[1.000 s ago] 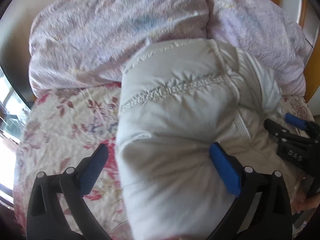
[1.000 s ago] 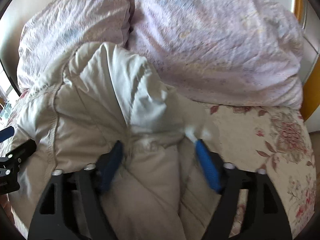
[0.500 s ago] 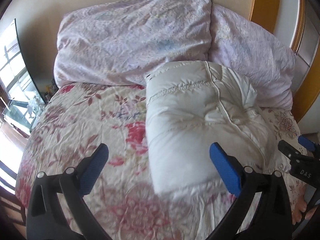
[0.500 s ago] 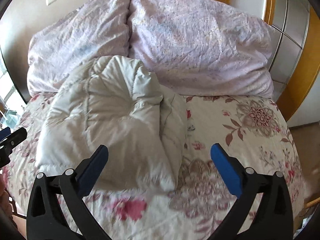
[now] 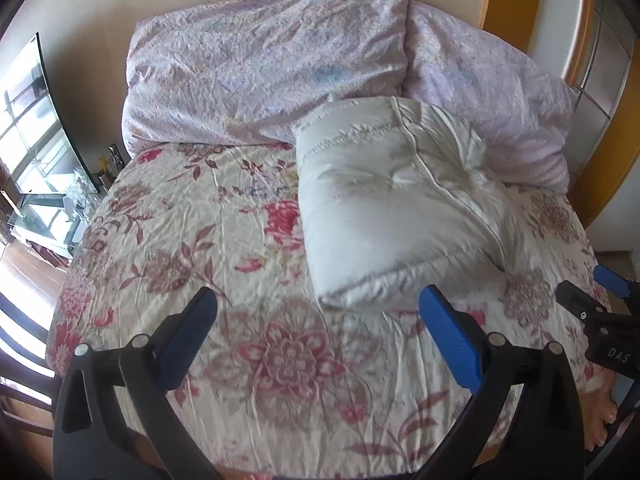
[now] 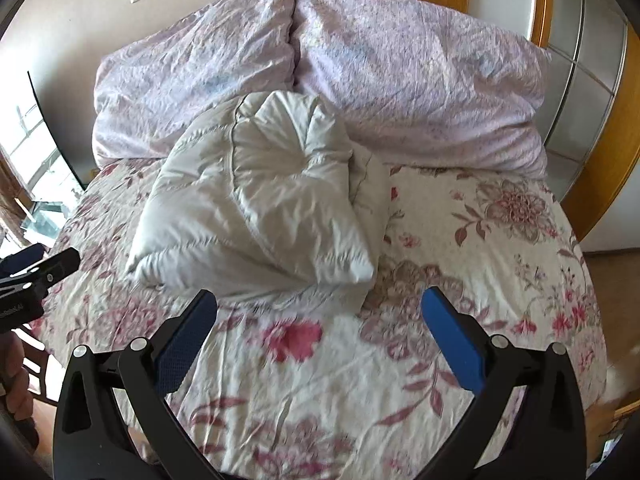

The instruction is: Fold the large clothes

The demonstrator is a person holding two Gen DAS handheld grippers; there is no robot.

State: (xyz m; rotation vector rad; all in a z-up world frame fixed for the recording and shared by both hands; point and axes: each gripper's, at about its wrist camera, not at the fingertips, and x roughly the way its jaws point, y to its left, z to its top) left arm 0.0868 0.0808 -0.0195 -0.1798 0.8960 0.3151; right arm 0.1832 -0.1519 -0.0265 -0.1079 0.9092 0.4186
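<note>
The white puffy jacket [image 5: 400, 216], folded on the bed [image 5: 200, 240], looks light, soft and springy; grip its 6 o'clock hem. Both grippers' fingers [image 6: 452, 344] stand apart, empty.

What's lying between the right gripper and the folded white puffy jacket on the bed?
Only bare floral bedsheet, seen in the right wrist view, separates the open right gripper from the folded white puffy jacket.

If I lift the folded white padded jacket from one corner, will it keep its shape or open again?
The white padded jacket looks puffy and soft, with rounded bulging folds, so it would probably sag and partly unfold. Its smooth, slightly shiny cloth may slip in a narrow grip. It seems light for its bulk, since it barely dents the floral bedspread.
</note>
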